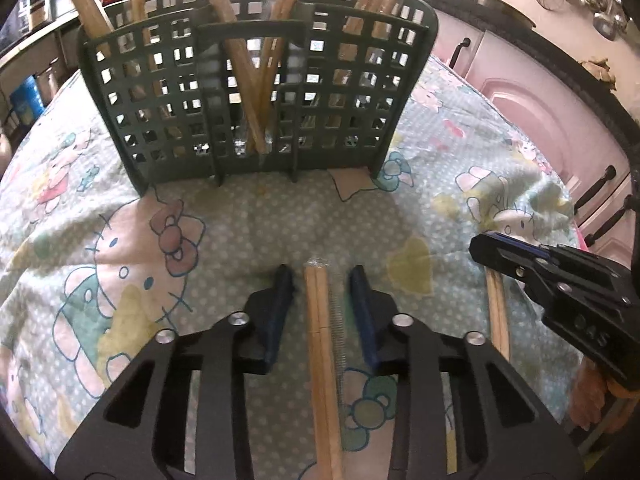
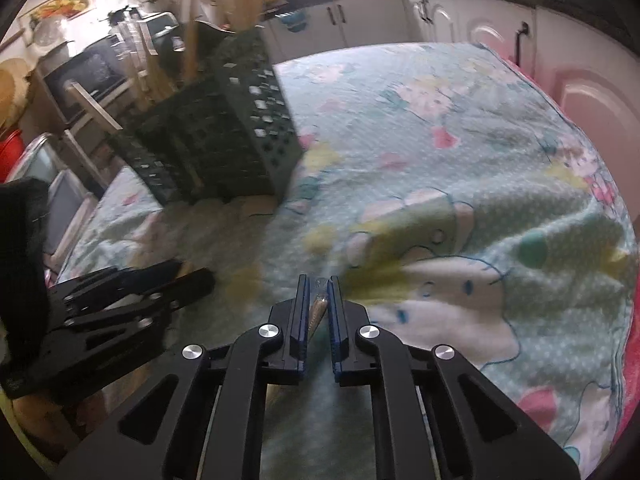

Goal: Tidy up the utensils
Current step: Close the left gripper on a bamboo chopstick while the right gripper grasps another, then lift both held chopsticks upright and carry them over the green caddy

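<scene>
Nearest our left wrist camera, the left gripper (image 1: 322,280) points down at the cartoon-print cloth (image 1: 120,240); its blue-padded fingers (image 1: 280,300) stand apart on either side of a pair of wooden chopsticks (image 1: 320,340) lying lengthwise between them, with a gap on each side, so we see no pinch on the wood. Beyond stands the dark green lattice basket (image 1: 160,100), upright, with wooden utensils (image 1: 256,80) leaning in its compartments. At the right edge we see the right gripper (image 1: 496,248) over another pair of sticks (image 1: 498,320). In our right wrist view, the right gripper (image 2: 319,286) is nearest; its fingers (image 2: 302,312) are drawn close and pinch the tip of a wrapped chopstick pair (image 2: 319,308) just above the cloth (image 2: 440,160). The left gripper (image 2: 188,276) lies low at the left, and the basket (image 2: 224,140) stands behind it, blurred, near the cloth's far edge.
</scene>
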The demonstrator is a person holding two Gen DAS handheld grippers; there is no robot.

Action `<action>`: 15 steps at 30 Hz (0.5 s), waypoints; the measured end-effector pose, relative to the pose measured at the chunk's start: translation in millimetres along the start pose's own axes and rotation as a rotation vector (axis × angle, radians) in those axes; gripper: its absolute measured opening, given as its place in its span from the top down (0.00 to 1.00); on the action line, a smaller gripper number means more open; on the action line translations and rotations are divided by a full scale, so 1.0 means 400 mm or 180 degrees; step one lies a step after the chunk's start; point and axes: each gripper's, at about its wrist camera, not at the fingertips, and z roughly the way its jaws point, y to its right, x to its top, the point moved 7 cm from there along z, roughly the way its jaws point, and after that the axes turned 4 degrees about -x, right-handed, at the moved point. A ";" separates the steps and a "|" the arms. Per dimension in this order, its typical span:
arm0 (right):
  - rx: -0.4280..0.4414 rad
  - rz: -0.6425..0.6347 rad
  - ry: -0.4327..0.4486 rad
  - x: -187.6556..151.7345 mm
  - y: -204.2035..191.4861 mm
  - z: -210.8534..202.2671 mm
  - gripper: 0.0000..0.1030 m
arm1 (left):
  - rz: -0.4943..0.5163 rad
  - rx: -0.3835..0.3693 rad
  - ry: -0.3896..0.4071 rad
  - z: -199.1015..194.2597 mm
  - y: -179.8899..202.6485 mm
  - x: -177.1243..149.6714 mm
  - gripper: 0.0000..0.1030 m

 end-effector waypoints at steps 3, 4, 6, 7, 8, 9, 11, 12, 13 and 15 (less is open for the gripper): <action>0.0070 -0.0109 0.0097 0.004 -0.035 -0.029 0.92 | -0.0024 -0.0077 0.0006 -0.008 -0.008 -0.004 0.90; 0.0091 -0.0122 0.0120 0.006 -0.042 -0.036 0.92 | -0.0086 -0.0156 0.0004 -0.012 -0.014 -0.004 0.93; 0.0140 -0.0158 0.0191 0.016 -0.061 -0.060 0.92 | -0.0176 -0.0261 0.0010 -0.027 -0.022 -0.007 0.94; 0.0154 -0.0175 0.0220 0.022 -0.069 -0.069 0.93 | -0.0206 -0.0299 0.0030 -0.039 -0.026 -0.005 0.95; 0.0181 -0.0204 0.0265 0.030 -0.081 -0.084 0.93 | -0.0209 -0.0300 0.0055 -0.049 -0.027 -0.002 0.97; 0.0195 -0.0227 0.0297 0.037 -0.091 -0.094 0.93 | -0.0206 -0.0297 0.0096 -0.063 -0.031 0.002 0.98; 0.0234 -0.0289 0.0391 0.053 -0.115 -0.123 0.93 | -0.0226 -0.0313 0.0189 -0.096 -0.040 0.017 0.99; 0.0259 -0.0308 0.0434 0.061 -0.125 -0.137 0.93 | -0.0237 -0.0330 0.0239 -0.114 -0.045 0.026 0.99; 0.0285 -0.0330 0.0492 0.070 -0.137 -0.154 0.94 | -0.0238 -0.0334 0.0308 -0.139 -0.051 0.038 0.99; 0.0313 -0.0382 0.0586 0.087 -0.159 -0.183 0.94 | -0.0229 -0.0337 0.0413 -0.174 -0.056 0.058 0.99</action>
